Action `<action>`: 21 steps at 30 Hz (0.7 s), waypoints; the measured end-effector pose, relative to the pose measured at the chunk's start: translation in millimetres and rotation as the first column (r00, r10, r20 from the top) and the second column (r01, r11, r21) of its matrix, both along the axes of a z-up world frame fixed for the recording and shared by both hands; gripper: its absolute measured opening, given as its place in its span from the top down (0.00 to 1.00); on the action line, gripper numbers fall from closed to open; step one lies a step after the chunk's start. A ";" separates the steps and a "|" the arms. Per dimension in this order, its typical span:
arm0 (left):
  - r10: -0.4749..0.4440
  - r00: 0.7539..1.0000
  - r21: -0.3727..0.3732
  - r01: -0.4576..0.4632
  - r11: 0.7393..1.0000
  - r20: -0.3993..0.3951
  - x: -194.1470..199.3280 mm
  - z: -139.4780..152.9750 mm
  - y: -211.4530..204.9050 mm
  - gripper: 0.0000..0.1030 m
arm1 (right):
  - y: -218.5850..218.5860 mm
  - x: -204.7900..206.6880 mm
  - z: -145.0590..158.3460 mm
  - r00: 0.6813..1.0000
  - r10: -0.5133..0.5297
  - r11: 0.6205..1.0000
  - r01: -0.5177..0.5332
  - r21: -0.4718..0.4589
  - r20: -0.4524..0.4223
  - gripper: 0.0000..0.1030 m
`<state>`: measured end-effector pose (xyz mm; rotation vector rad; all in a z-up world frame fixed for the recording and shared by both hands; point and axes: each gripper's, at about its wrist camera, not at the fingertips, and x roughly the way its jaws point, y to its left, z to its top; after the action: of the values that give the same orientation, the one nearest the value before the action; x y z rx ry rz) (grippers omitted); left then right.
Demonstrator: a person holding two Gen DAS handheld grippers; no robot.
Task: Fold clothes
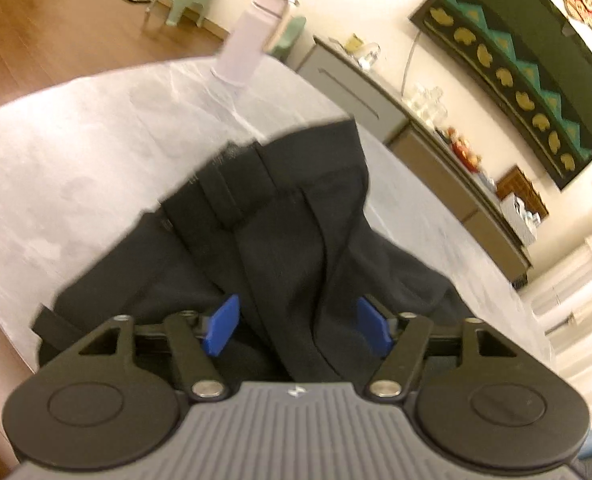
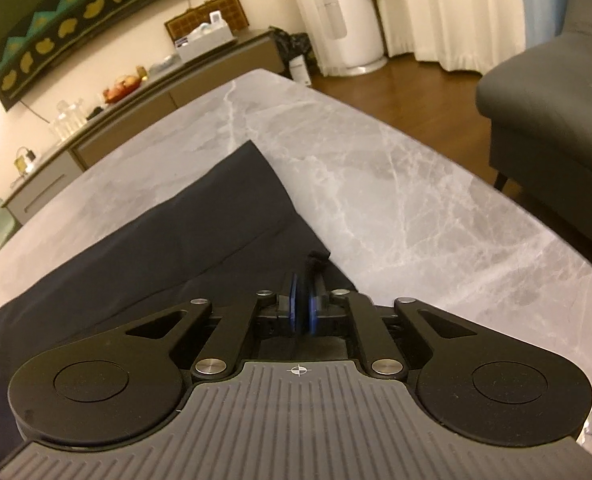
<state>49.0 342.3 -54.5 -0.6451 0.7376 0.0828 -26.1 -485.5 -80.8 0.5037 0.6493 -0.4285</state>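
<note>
Dark trousers (image 1: 296, 208) lie on the marble table (image 1: 75, 160), the waistband with a belt loop at the far end. My left gripper (image 1: 298, 330) is open low over the near part, its blue pads (image 1: 223, 330) set wide, and a raised fold of cloth runs between them without either pad pressing it. In the right wrist view the trousers (image 2: 175, 232) spread flat to the left, one corner pointing away. My right gripper (image 2: 304, 300) is shut on the trousers' near right edge, and a small tuft of dark cloth sticks up between the pads.
A pale lilac bottle (image 1: 247, 44) stands on the table beyond the trousers. Bare marble (image 2: 416, 200) stretches to the right of the cloth. A grey sofa (image 2: 556, 92) sits past the table's right edge, and a long sideboard (image 2: 135, 100) lines the wall.
</note>
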 end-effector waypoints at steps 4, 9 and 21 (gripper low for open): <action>0.061 0.998 -0.010 -0.061 0.998 -0.019 6.9 -7.2 14.3 0.32 | 5.3 4.8 0.6 1.000 0.009 1.000 -0.009 -0.012 0.004 0.82; 0.070 0.996 -0.009 -0.071 0.997 -0.047 29.5 -18.1 16.3 0.32 | 12.2 12.9 2.7 0.999 0.034 0.998 -0.034 -0.043 -0.008 0.67; 0.155 0.987 -0.135 -0.150 0.979 0.028 -43.1 -11.4 53.2 0.31 | 29.3 -2.5 34.2 0.994 -0.112 0.952 0.109 -0.285 0.006 0.48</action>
<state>5.9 395.5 -65.9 -0.8280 0.6592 0.1633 -28.5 -456.2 -46.6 0.2632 0.5593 -0.6208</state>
